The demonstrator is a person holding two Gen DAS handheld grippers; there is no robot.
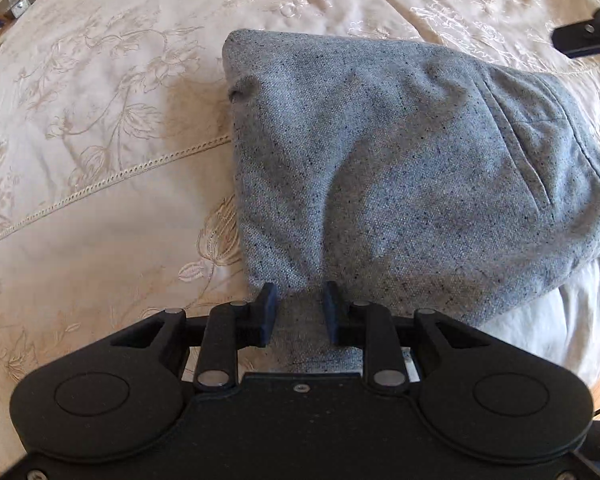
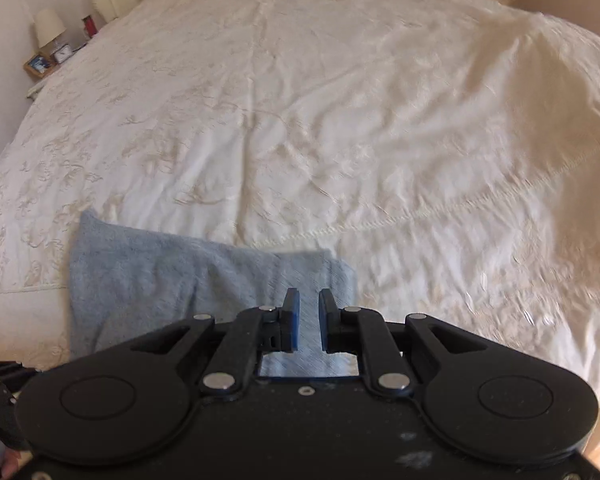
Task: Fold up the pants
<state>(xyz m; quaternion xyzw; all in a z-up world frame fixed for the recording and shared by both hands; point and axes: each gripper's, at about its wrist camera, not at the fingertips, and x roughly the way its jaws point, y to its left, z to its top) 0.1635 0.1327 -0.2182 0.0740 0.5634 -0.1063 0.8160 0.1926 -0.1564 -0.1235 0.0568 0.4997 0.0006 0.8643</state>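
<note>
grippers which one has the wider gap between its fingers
The left gripper: its fingers stand clearly wider apart over the grey pants than the right gripper's.

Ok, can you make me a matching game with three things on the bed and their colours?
Things:
1. pants
2. bedspread
3. left gripper

Colours:
A. cream with a flower pattern
B. black with dark blue pads
C. speckled grey

Pairs: 1-C, 2-A, 3-B
</note>
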